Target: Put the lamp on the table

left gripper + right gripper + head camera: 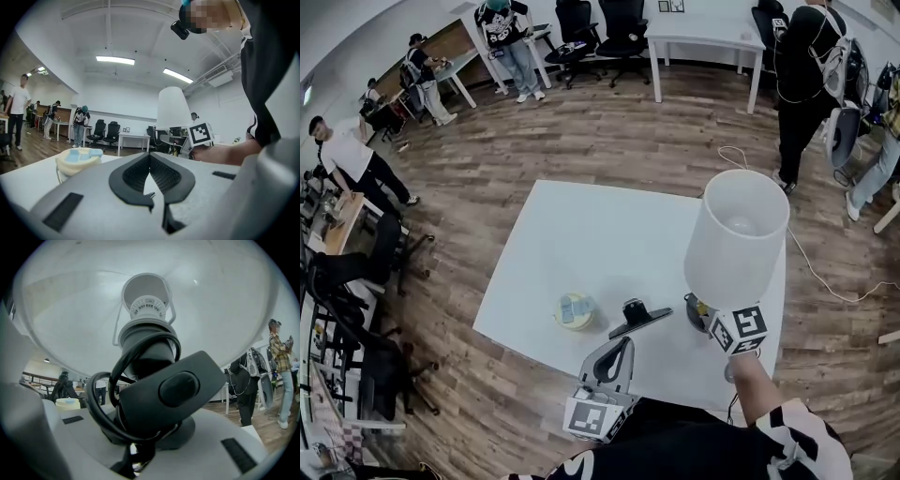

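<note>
A lamp with a white shade [737, 234] stands upright over the right part of the white table [581, 234]. My right gripper [703, 317] is shut on its dark lower stem. In the right gripper view the shade [140, 305] fills the top, and the black stem [145, 350], looped cord [101, 404] and inline switch [180, 387] sit between the jaws of the right gripper [140, 448]. I cannot tell whether the base touches the table. My left gripper [630, 323] hovers at the table's front, shut and empty. The left gripper view shows the left gripper [150, 159] and the lamp [173, 110].
A round yellow container with blue pieces [576, 311] lies on the table left of the left gripper. A white cable [811, 262] runs over the wood floor at the right. Black chairs [356, 272] stand at the left. Several people and desks ring the room.
</note>
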